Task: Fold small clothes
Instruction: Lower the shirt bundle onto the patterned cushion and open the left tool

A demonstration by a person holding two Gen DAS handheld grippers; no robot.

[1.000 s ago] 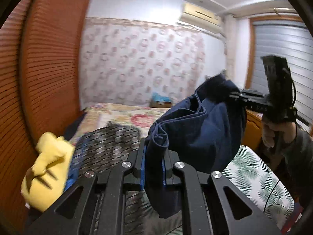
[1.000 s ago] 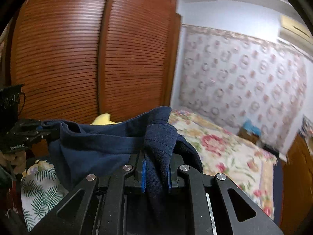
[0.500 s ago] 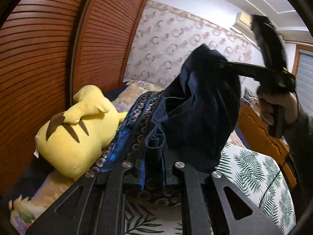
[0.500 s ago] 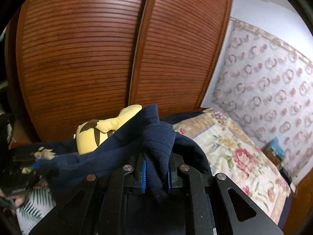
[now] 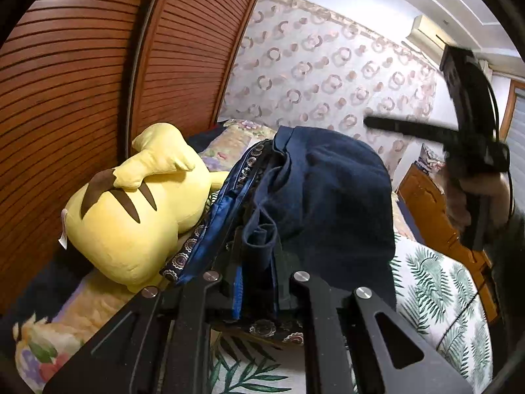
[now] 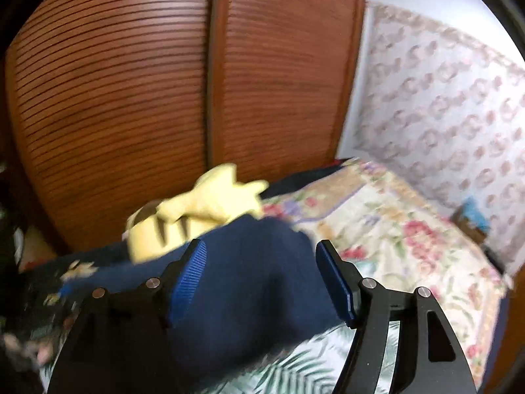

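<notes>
Bed [image 5: 436, 282] beneath; soft, limp navy garment [image 5: 328, 197] pinched at hem in left claw [image 5: 259, 282], right claw [image 6: 262, 282] opening, cloth loose between its jaws.

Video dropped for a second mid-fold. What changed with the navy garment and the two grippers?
The right gripper let go: its jaws are opening and the navy garment has dropped onto the bed. The left gripper stays clamped on its edge; yellow plush toy unmoved.

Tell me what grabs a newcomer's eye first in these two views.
The yellow plush toy lying on the bed against the slatted wooden wardrobe, left of centre. Next, the navy garment heaped mid-frame, pinched at its near edge by the left gripper. The right gripper is opening, its blue pads apart, the cloth lying loose between them.
</notes>
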